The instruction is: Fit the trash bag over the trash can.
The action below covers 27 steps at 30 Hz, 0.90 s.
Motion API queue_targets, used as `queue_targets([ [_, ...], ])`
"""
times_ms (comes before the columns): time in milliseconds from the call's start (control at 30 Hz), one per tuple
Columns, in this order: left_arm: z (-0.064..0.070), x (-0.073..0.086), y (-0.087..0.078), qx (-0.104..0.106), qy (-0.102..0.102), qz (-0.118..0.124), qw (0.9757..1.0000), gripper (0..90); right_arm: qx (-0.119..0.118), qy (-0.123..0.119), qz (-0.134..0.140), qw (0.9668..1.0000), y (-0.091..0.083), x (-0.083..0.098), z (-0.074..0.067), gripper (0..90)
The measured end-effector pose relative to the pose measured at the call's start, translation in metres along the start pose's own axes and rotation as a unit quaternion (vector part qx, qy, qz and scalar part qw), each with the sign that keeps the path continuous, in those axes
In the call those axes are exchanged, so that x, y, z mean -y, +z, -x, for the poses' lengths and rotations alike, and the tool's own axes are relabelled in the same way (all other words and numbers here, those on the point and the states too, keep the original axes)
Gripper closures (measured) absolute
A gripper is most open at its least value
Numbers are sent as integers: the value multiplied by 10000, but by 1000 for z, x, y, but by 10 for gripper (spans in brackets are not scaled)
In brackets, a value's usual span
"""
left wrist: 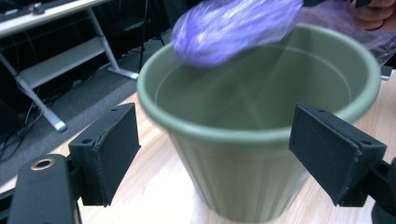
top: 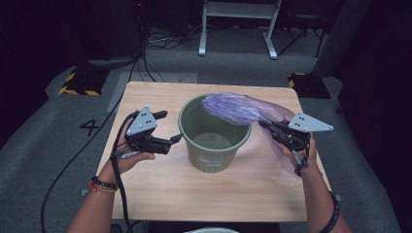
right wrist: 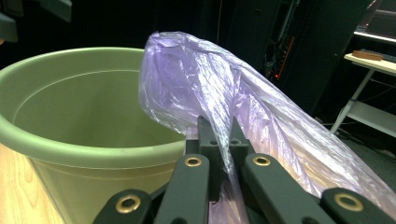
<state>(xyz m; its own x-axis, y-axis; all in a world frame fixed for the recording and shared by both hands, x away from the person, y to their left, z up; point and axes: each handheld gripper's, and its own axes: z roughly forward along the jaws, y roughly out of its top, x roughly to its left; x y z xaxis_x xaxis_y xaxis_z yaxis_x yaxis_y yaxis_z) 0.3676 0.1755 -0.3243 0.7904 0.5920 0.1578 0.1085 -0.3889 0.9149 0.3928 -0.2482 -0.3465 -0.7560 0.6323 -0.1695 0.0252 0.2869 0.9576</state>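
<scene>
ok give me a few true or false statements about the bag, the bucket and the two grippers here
1. The right gripper is shut on the purple bag. True.
2. The bucket lies on its side. False: it stands upright on the table.
3. The left gripper is open, with nothing between its pads. True.
4. The bag is already spread around the bucket's rim. False: it hangs bunched over the rim's far right side.
5. The bucket is full of rubbish. False: its inside looks empty.
</scene>
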Motion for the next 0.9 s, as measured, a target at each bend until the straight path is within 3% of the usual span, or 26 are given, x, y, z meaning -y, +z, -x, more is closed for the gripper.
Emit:
queue_targets([
  [267,1,-26,18,137,140,152,9997,157,-69,-81,-48,9999,3,-1,-3,900],
  [633,10,-49,53,372,463,-112,9982,157,-159,-168,-144,9996,6,-2,-7,900],
  [900,15,-59,75,554,576,-247,9965,157,-283,-295,-222,9989,10,-8,-13,900],
])
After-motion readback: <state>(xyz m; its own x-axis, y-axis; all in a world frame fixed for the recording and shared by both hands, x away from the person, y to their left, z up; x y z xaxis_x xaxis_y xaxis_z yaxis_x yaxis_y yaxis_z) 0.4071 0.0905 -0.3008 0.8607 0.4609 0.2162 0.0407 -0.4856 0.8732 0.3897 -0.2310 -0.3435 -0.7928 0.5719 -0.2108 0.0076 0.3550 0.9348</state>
